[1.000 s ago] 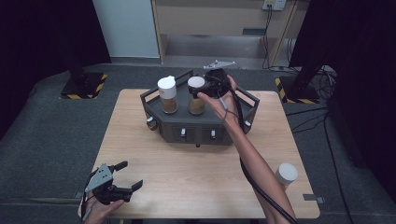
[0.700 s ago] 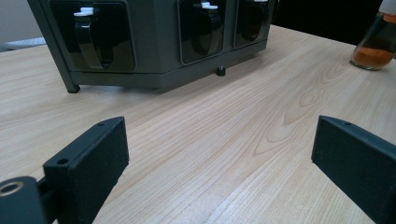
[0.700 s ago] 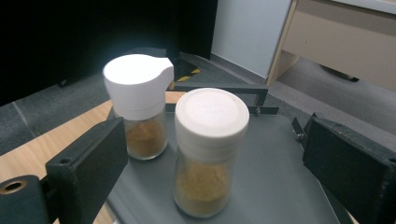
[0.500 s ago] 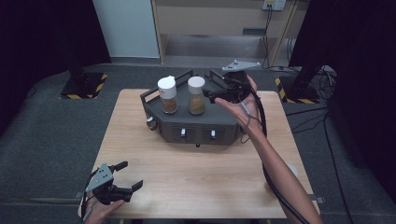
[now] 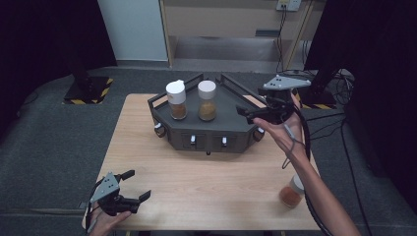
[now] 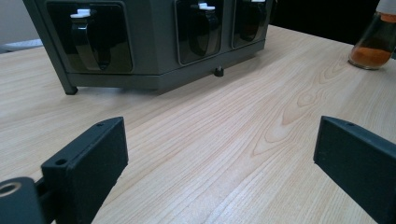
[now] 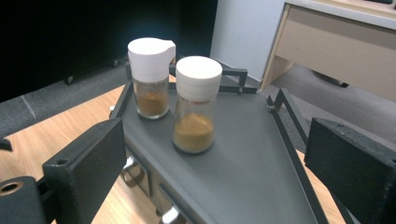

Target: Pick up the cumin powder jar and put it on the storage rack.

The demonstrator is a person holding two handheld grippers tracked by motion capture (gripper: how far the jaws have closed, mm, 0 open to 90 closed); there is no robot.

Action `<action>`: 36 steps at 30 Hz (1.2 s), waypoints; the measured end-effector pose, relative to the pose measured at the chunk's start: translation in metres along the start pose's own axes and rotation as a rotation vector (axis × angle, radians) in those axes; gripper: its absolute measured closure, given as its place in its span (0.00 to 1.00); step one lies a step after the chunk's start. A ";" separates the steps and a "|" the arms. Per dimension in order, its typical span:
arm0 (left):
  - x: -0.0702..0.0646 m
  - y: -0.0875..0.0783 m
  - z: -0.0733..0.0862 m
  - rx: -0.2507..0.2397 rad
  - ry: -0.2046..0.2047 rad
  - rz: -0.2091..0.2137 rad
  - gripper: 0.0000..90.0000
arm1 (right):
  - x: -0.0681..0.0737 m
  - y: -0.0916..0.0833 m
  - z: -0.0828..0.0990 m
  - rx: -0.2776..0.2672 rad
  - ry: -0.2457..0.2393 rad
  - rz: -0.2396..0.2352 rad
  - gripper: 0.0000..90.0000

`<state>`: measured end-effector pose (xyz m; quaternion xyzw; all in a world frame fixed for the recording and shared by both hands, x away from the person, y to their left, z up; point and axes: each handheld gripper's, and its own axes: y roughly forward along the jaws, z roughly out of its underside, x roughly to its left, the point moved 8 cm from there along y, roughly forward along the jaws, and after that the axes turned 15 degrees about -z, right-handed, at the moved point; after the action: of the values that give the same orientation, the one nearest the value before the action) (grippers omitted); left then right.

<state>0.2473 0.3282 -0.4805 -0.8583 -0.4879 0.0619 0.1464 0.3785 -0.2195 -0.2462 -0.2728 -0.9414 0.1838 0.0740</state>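
Observation:
A dark grey rack (image 5: 231,105) stands at the table's far middle, and two white-capped jars of brown spice stand on its top: a flip-cap jar (image 5: 176,100) and a round-cap jar (image 5: 207,101) to its right. My right gripper (image 5: 247,114) hovers open and empty over the rack's right part, apart from both jars. Its own view looks across the rack top (image 7: 252,154) at the flip-cap jar (image 7: 149,77) and the round-cap jar (image 7: 196,105). My left gripper (image 5: 139,184) rests open and empty near the front left edge, facing the rack's front (image 6: 140,46).
A third jar (image 5: 291,191) of orange-brown spice stands on the table at the front right, partly behind my right forearm; it is also at the top right of the left gripper view (image 6: 378,42). Bare wood (image 5: 206,182) lies between the rack and the front edge.
My right gripper has drawn back to the right, from beside the round-cap jar to the rack's right edge. The left gripper and all jars have stayed put.

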 end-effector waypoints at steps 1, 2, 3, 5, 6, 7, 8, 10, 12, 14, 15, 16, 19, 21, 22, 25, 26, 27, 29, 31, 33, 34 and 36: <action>0.000 0.000 0.000 -0.001 0.000 0.000 0.02 | 0.002 -0.005 0.003 0.000 -0.003 0.003 0.06; 0.000 0.000 0.000 -0.001 0.000 0.000 0.02 | 0.004 -0.009 0.006 -0.002 -0.005 0.005 0.06; 0.000 0.000 0.000 0.000 0.000 -0.001 0.02 | 0.005 -0.014 0.009 -0.006 -0.004 0.005 0.06; 0.000 0.000 0.000 0.001 0.001 -0.001 0.02 | 0.008 -0.023 0.017 -0.018 -0.003 0.006 0.06; 0.000 0.000 0.000 0.001 0.001 -0.001 0.02 | 0.009 -0.028 0.020 -0.024 -0.001 0.007 0.06; 0.000 0.000 0.000 0.001 0.001 -0.001 0.02 | 0.010 -0.032 0.024 -0.029 0.005 0.007 0.06; 0.000 0.000 0.000 0.001 0.001 -0.001 0.02 | 0.011 -0.036 0.028 -0.033 0.005 0.009 0.06; 0.000 0.000 0.000 0.001 0.000 -0.001 0.02 | 0.014 -0.044 0.035 -0.042 0.006 0.019 0.06; 0.000 0.000 0.000 0.002 0.001 -0.001 0.02 | 0.016 -0.052 0.042 -0.055 0.006 0.024 0.06; 0.000 0.000 0.000 0.000 -0.001 -0.001 0.02 | 0.020 -0.059 0.050 -0.062 0.007 0.034 0.06; 0.000 0.000 0.000 0.001 0.002 -0.001 0.02 | 0.022 -0.063 0.054 -0.066 0.007 0.041 0.06; 0.000 0.000 0.000 0.002 0.002 -0.001 0.02 | 0.024 -0.066 0.057 -0.069 0.004 0.047 0.05; 0.000 0.000 0.000 0.003 0.003 -0.001 0.02 | 0.030 -0.076 0.069 -0.081 0.005 0.065 0.05; -0.001 0.000 0.000 0.002 0.000 -0.001 0.02 | 0.033 -0.082 0.076 -0.092 0.009 0.075 0.05; 0.000 0.000 0.000 0.003 0.003 -0.001 0.02 | 0.035 -0.085 0.080 -0.094 0.010 0.081 0.05; -0.001 0.000 0.000 0.003 0.001 -0.001 0.02 | 0.039 -0.094 0.091 -0.103 0.020 0.093 0.04; -0.001 0.000 -0.001 0.005 0.004 0.000 0.02 | 0.041 -0.096 0.094 -0.102 0.018 0.105 0.04; -0.001 0.000 -0.001 0.005 0.004 0.000 0.02 | 0.043 -0.098 0.098 -0.100 0.017 0.118 0.04; -0.001 0.000 -0.001 0.005 0.005 -0.001 0.02 | 0.046 -0.102 0.106 -0.103 0.017 0.132 0.04; -0.001 0.000 -0.001 0.005 0.005 -0.001 0.02 | 0.048 -0.105 0.113 -0.100 0.024 0.136 0.04; -0.001 0.000 -0.001 0.005 0.005 -0.002 0.02 | 0.049 -0.106 0.122 -0.101 0.032 0.145 0.03; -0.001 0.000 -0.001 0.005 0.005 -0.002 0.02 | 0.050 -0.108 0.126 -0.104 0.036 0.149 0.03; -0.001 0.000 -0.001 0.004 0.002 -0.003 0.02 | 0.053 -0.110 0.133 -0.115 0.038 0.163 0.03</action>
<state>0.2466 0.3274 -0.4799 -0.8573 -0.4890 0.0619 0.1489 0.2486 -0.3182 -0.3244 -0.3557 -0.9236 0.1295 0.0611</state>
